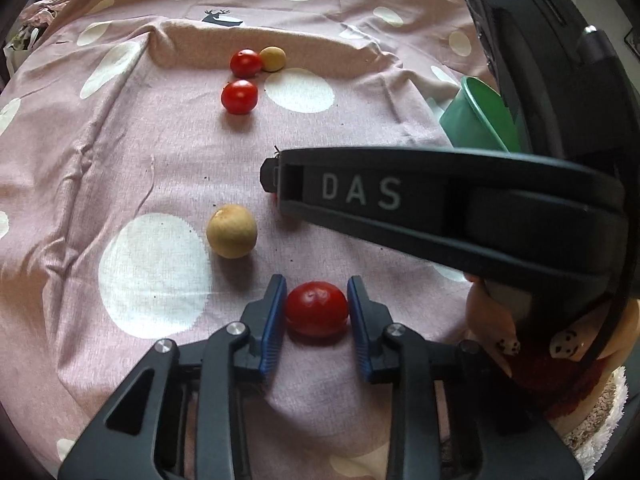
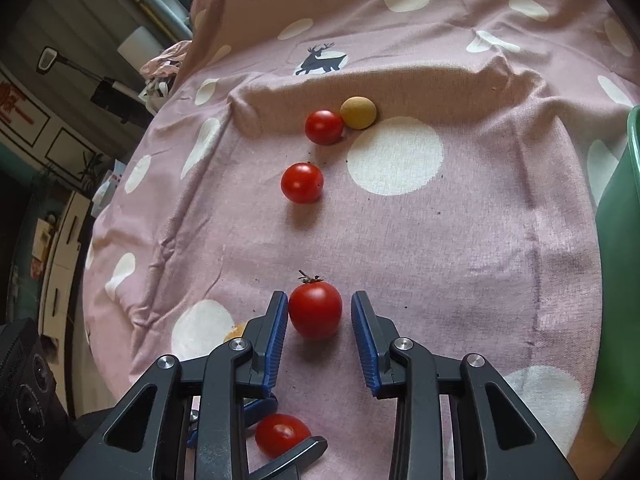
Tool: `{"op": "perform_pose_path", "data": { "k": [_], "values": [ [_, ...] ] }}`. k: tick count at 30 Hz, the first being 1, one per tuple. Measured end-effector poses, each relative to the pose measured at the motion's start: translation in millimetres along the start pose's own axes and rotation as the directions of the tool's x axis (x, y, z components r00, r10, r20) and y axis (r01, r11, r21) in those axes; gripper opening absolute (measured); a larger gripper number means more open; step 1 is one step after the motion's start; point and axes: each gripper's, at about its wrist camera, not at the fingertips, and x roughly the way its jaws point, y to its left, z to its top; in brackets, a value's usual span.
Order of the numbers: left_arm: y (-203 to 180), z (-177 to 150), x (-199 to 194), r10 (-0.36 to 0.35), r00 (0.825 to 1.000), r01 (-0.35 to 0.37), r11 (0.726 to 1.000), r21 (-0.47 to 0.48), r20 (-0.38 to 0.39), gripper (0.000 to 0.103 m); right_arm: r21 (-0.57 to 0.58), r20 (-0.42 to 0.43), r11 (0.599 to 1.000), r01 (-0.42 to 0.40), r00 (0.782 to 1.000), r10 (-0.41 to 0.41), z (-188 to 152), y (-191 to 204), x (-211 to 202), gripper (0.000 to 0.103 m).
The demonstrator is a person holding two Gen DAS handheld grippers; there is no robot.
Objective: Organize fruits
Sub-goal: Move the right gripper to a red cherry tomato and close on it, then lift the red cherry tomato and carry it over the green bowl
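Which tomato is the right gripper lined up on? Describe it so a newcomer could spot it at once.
On the pink dotted cloth, look nearest the right gripper: a red tomato sits on the cloth between its open blue pads. It alone shows a dry green stem on top; the two red tomatoes farther back show none.

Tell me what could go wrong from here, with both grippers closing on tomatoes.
1. The left gripper brackets a soft red cherry tomato; squeezing hard could split it.
2. The right gripper touches its stemmed red tomato with one blue finger pad only, so it may roll on the wrinkled pink dotted cloth.
3. The grippers sit close together and could collide when lifting toward the green plastic container.
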Motion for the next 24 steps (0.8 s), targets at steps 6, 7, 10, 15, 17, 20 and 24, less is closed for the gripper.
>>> {"op": "perform_pose_path", "data": {
  "k": [6,7,10,15,17,20,24],
  "values": [
    [7.5,0.7,-1.0,-0.032,0.999,0.032,0.998,-0.054,0.011,0.032,-0.009,0.007,1.0,0.007,1.0,-0.007,-0.9,2.3,1.1,0.036],
    [9.3,1.0,-1.2,-0.04,0.999,0.041,0.997,-0.066,0.012,0.032,-0.011,0.008,1.0,0.008,1.0,-0.008,-1.1,3.0,1.3,0.036],
    [8.4,0.7,-1.6,-0.04,0.999,0.041,0.997,-0.067,0.018,0.032,-0.03,0.012,0.999,0.028,1.0,-0.028,-1.7,5.1,2.0,0.034],
    [6.5,-0.4,-1.6,-0.034,0.999,0.035,0.998,-0.053,0.024,0.032,-0.034,0.015,0.999,0.033,0.999,-0.033,-1.8,5.1,2.1,0.032],
    [6.1,-1.5,-2.7,-0.033,0.999,0.034,0.998,-0.048,0.02,0.031,-0.028,0.014,0.999,0.028,1.0,-0.028,-1.4,4.5,2.3,0.032],
    [2.3,-2.7,-3.4,-0.011,1.0,0.011,1.0,-0.018,0.006,0.03,-0.029,0.015,0.999,0.031,0.999,-0.03,-1.1,4.4,2.3,0.032],
    [-2.3,-5.1,-3.0,0.015,1.0,-0.015,1.0,0.026,0.002,0.03,-0.025,0.014,0.999,0.026,1.0,-0.026,-1.9,3.3,1.4,0.032]
  ]
}}
